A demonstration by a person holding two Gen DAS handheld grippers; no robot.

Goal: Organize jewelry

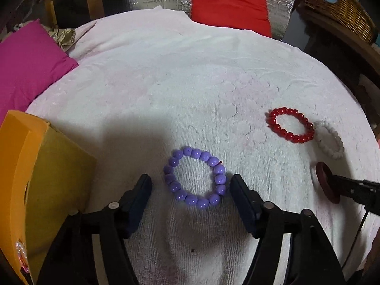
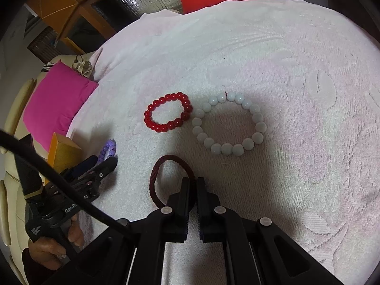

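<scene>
**A:** What is in front of me right now?

**B:** A white towel (image 1: 190, 83) spread over a soft surface. My left hand-held gripper (image 1: 191, 184) points down at a purple bead bracelet (image 1: 195, 178) lying flat. Its jaws are apart, one on each side of the ring, and neither pad touches the beads.

**A:** And the other side?

**B:** My right hand-held gripper (image 2: 192, 185) is clamped on a thin dark red band (image 2: 156, 173), pinching one side of the loop. Ahead of it lie a red bead bracelet (image 2: 168, 116) and a white bead bracelet (image 2: 228, 123), nearly touching each other.

**A:** Where would the purple one go?

**B:** Probably into the orange box (image 1: 47, 178) just left of my left hand-held gripper.

**A:** How do I grab it well?

**B:** I would lower the jaws until they straddle the beads, then close slowly across the ring. Round beads can roll out, and the plush towel may snag, so I would lift straight up.
</scene>
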